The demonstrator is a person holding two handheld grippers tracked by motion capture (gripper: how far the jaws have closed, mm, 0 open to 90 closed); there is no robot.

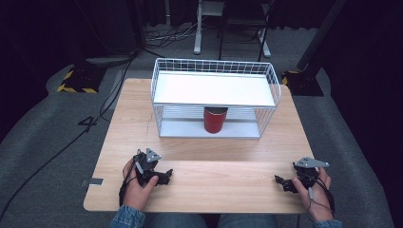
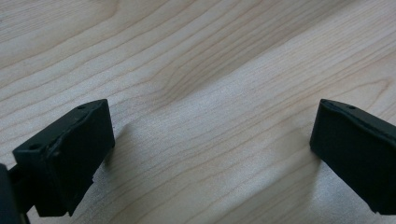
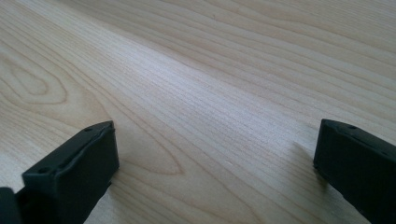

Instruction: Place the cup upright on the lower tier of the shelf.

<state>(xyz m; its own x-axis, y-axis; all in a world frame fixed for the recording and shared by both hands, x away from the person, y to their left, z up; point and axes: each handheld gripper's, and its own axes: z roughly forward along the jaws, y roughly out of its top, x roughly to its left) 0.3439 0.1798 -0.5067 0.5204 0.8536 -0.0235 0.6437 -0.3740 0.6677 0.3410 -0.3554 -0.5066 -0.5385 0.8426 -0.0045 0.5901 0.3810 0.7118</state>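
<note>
A white wire rack (image 1: 215,97) stands at the far middle of the wooden table (image 1: 204,185), with a solid white shelf on top and a lower level beneath it. On that lower level, near the middle, a red can (image 1: 215,119) stands upright under the top shelf; its top is dark and what it holds cannot be made out. The top shelf itself is bare.

Near the front edge of the table, the left gripper (image 1: 164,176) rests low on the wood in the person's left hand (image 1: 138,183), and the right gripper (image 1: 281,182) rests likewise in the right hand (image 1: 316,190), the two well apart and pointing toward each other. In each gripper view the jaws stand wide apart with nothing between them but pale wood grain.

Around the table lies grey carpet with black cables (image 1: 62,147) trailing across it, a yellow-and-black striped base (image 1: 78,78) at the far left, and white stand legs (image 1: 197,28) farther back against dark surroundings.
</note>
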